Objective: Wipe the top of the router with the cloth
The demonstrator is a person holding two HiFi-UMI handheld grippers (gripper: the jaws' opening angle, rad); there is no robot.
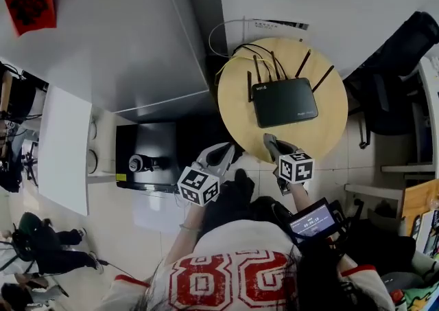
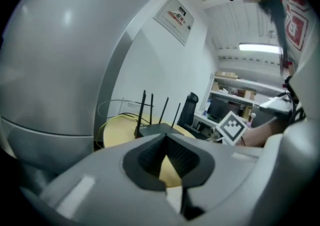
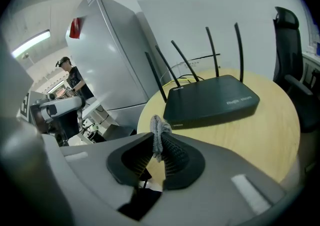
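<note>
A black router (image 1: 285,100) with several upright antennas sits on a round wooden table (image 1: 336,131). In the right gripper view the router (image 3: 212,103) lies just ahead of my right gripper (image 3: 157,135), which is shut on a small grey cloth (image 3: 158,127) that sticks up between its pads. The cloth is short of the router, over the table's near edge. My right gripper (image 1: 269,141) hovers at the table's front rim. My left gripper (image 1: 228,150) is left of it, off the table edge. In the left gripper view the left gripper (image 2: 166,137) is shut and holds nothing, with the router (image 2: 155,129) beyond.
A tall grey cabinet (image 1: 123,35) with a red paper (image 1: 31,4) stands left of the table. Yellow and white cables (image 1: 230,35) loop behind the router. A black office chair (image 1: 391,90) is at the right. A black box (image 1: 147,155) sits on the floor.
</note>
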